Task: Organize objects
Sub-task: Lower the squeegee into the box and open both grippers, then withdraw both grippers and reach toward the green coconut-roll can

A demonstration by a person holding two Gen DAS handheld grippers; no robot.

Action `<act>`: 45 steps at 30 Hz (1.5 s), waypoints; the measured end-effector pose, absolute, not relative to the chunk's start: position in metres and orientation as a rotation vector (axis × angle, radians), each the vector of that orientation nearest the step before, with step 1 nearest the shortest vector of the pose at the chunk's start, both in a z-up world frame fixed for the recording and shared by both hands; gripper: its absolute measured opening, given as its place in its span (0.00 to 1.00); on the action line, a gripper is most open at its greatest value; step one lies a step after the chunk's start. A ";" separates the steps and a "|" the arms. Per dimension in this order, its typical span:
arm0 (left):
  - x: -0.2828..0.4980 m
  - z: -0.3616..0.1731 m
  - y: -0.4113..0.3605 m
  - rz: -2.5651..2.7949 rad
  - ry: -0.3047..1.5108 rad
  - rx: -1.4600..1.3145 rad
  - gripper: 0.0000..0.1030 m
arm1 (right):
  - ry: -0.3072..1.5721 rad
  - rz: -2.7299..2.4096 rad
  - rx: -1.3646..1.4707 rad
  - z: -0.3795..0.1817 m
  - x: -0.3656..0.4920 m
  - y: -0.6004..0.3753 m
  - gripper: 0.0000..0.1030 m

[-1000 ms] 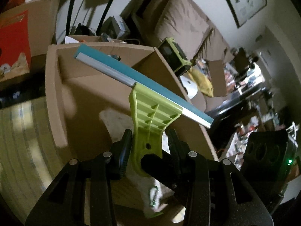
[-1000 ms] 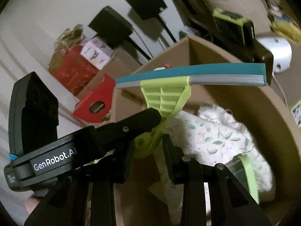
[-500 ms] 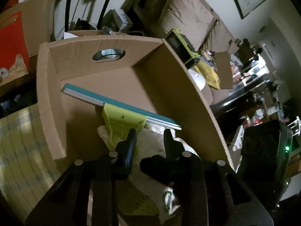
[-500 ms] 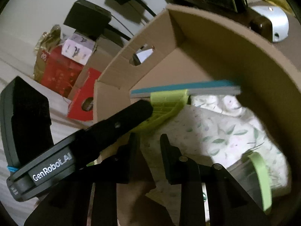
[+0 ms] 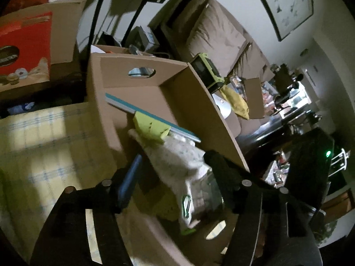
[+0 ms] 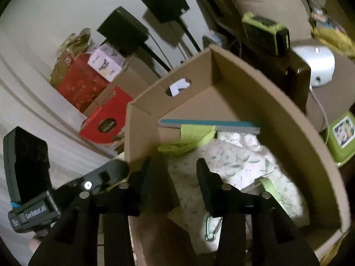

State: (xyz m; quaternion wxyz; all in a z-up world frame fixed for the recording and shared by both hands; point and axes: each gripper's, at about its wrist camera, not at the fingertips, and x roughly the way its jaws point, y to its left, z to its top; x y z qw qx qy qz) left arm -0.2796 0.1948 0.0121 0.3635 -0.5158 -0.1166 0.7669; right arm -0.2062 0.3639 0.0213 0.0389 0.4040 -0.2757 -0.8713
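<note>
A lime-green squeegee with a teal blade (image 5: 150, 119) lies inside the open cardboard box (image 5: 199, 102), resting on a white leaf-print cloth (image 5: 177, 155). It also shows in the right wrist view (image 6: 199, 128), on the cloth (image 6: 233, 161) in the box (image 6: 288, 119). My left gripper (image 5: 173, 166) is open and empty, just back from the squeegee handle. My right gripper (image 6: 175, 173) is open and empty above the box's near side. The left gripper's body (image 6: 33, 190) shows at lower left in the right wrist view.
A metal carabiner (image 6: 213, 230) and a green-rimmed container (image 6: 270, 188) lie in the box. Red boxes (image 6: 106, 119) stand left of it. A green-black device (image 6: 266, 33) and a white appliance (image 6: 319, 66) sit behind. A yellow checked cloth (image 5: 44, 144) lies at left.
The left gripper lowered the squeegee into the box, then opened and let it go. Both grippers opened and drew back a little. The squeegee now rests on the cloth.
</note>
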 end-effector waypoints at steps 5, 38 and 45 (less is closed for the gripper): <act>-0.258 0.023 0.169 2.022 -0.316 -1.301 0.69 | -0.738 -2.724 1.194 0.041 -0.190 0.354 0.56; -0.139 0.035 0.033 2.367 -0.272 -1.250 1.00 | -0.194 -2.683 1.193 0.053 -0.108 0.240 0.99; -0.123 0.035 0.012 2.445 -0.246 -1.253 1.00 | -0.129 -2.674 1.176 0.055 -0.098 0.214 0.99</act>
